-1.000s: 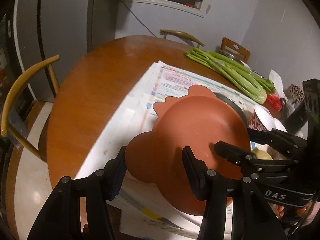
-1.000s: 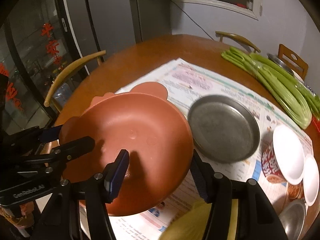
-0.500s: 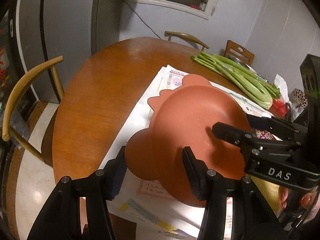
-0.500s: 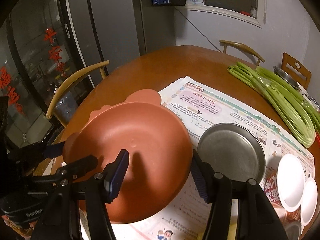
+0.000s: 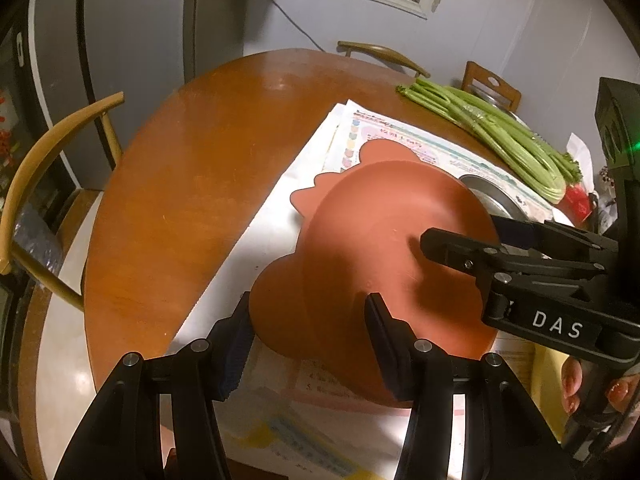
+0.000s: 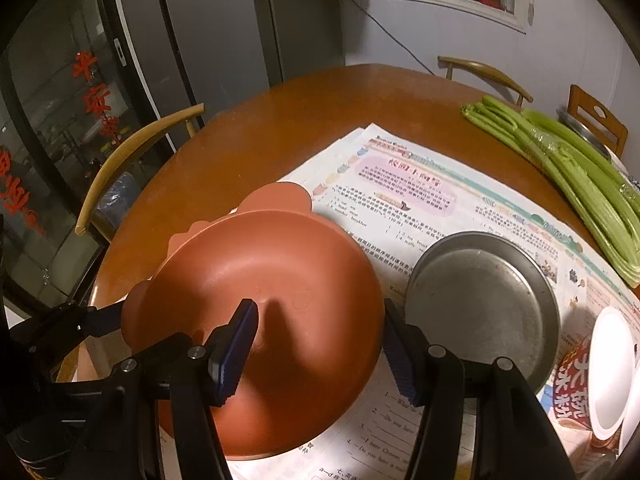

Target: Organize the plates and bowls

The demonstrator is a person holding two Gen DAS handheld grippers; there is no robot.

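Plate (image 5: 384,240): terracotta-coloured, round with ear-like lobes on the rim, gripped by both tools at once, above newspaper (image 6: 420,200) on the round wooden desk (image 5: 200,168).

Left tool (image 5: 308,328): jaws part-open, clamped across a rounded lobe at the plate's near edge; left pad against the lobe's outer side, right pad on the plate's upper face.

Right tool (image 6: 320,344): at its narrowest spread, jaws straddling the plate's rim on the opposite side; left pad inside the dish, right pad at the outer edge. In the left wrist view its fingers (image 5: 460,246) reach over the plate's surface from the right.

Plate tilted, far lobes just over or on the paper — can't tell if touching.

Metal plate (image 6: 480,300) flat on the newspaper, just right of the held plate, edges close, possibly overlapped. Two white bowls (image 6: 610,364) further right, beside a red printed cup. Celery bunch (image 6: 568,176) along the far right of the desk. Wooden chairs (image 5: 52,160) around the desk. Person's fingers visible on the right tool's handle.
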